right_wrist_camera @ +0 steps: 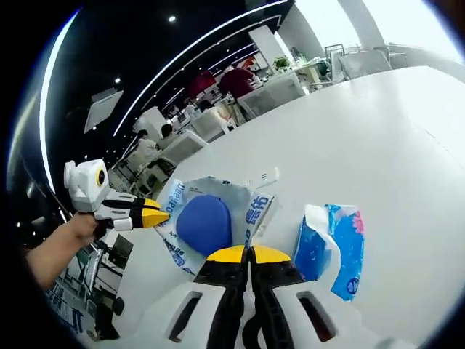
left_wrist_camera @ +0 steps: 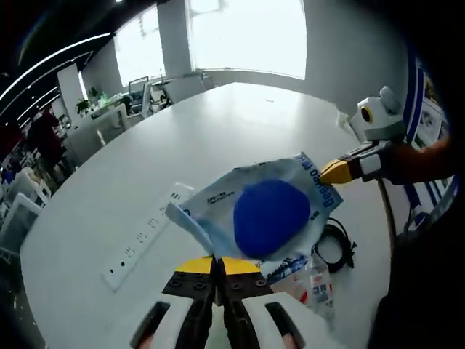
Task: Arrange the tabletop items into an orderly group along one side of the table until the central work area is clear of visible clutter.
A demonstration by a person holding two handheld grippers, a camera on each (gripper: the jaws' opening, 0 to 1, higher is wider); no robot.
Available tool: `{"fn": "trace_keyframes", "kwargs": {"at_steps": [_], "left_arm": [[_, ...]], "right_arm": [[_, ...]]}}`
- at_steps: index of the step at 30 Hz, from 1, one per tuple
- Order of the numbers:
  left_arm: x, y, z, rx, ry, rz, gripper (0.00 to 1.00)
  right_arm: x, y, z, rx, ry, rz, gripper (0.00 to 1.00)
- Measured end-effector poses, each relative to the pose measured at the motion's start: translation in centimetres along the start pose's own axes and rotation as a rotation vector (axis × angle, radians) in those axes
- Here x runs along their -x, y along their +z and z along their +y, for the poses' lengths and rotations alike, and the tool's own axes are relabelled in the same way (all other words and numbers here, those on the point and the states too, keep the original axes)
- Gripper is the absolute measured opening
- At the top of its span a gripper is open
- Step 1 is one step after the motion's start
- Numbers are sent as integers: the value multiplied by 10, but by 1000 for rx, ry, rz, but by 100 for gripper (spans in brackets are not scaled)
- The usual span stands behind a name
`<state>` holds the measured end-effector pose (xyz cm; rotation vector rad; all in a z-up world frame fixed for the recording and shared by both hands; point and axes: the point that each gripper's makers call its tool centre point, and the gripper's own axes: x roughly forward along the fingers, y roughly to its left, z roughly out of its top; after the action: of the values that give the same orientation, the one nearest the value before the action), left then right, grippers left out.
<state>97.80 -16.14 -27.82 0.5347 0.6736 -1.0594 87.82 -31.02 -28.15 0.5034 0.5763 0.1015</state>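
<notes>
A clear plastic bag (left_wrist_camera: 272, 214) with blue print and a round blue item inside hangs above the white table (left_wrist_camera: 218, 131). My left gripper (left_wrist_camera: 218, 263) is shut on the bag's near edge. My right gripper (left_wrist_camera: 336, 171) comes in from the right, held by a hand, its yellow tips pinching the bag's far corner. In the right gripper view the same bag (right_wrist_camera: 207, 218) lies just ahead of my shut right gripper (right_wrist_camera: 248, 254), and my left gripper (right_wrist_camera: 154, 215) grips its left edge. A blue and white tissue pack (right_wrist_camera: 330, 247) lies on the table to the right.
A white power strip (left_wrist_camera: 142, 243) is set in the table to the left of the bag. A coiled black cable (left_wrist_camera: 334, 247) and small packets (left_wrist_camera: 314, 282) lie under the bag's right side. Office chairs (right_wrist_camera: 283, 91) and people stand beyond the table's far edge.
</notes>
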Motion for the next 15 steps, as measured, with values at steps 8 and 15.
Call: {"fn": "trace_keyframes", "kwargs": {"at_steps": [8, 15], "left_arm": [[-11, -7, 17, 37, 38, -4, 0], [-22, -14, 32, 92, 76, -16, 0]], "right_arm": [[-30, 12, -6, 25, -18, -35, 0], [-56, 23, -12, 37, -30, -17, 0]]}}
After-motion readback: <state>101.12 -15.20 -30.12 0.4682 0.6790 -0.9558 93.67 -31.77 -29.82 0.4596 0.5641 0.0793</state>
